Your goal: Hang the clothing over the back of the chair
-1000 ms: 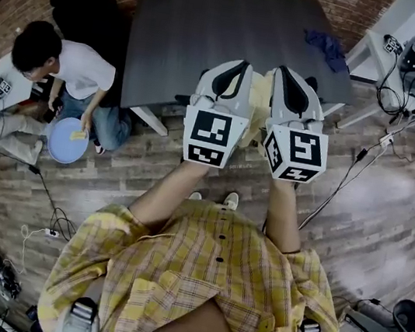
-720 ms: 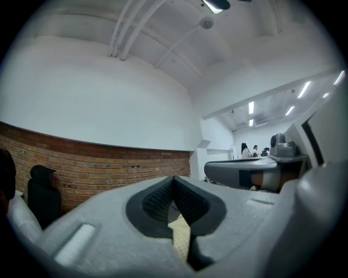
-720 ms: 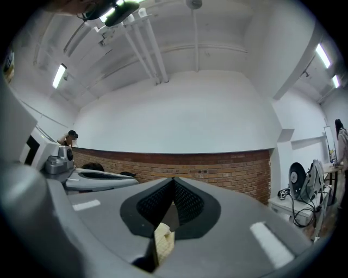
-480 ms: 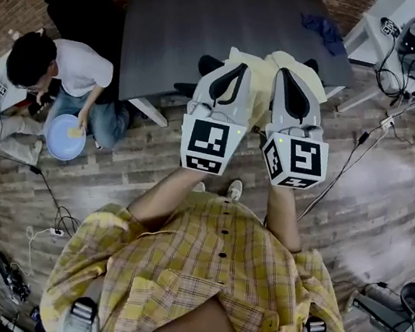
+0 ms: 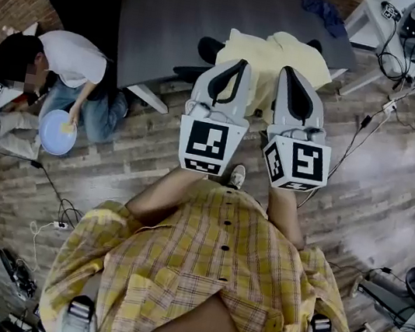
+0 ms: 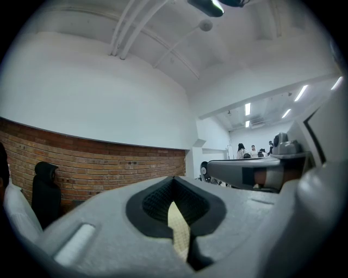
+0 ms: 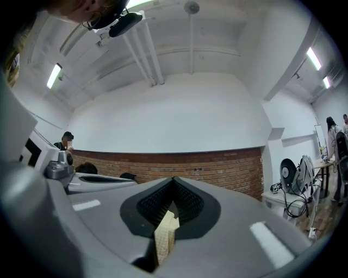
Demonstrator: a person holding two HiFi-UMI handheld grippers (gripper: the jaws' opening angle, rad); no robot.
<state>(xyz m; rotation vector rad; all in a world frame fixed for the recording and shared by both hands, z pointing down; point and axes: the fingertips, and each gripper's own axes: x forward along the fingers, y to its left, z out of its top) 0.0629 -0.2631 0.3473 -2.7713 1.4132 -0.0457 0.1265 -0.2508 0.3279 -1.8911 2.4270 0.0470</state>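
Clamping the yellow garment [image 5: 266, 59] in both your left gripper [image 5: 243, 65] and right gripper [image 5: 285, 72], you hold it spread crosswise at upper centre, just beyond both, seemingly over the dark chair [image 5: 209, 48].

I can read no word, number or brand anywhere. The only print I find is the black-and-white square marker patterns on the cube [image 5: 211, 144] of the left gripper [image 5: 244, 66] and the cube [image 5: 296, 162] of the right gripper [image 5: 284, 72]. They spell no letters or digits.
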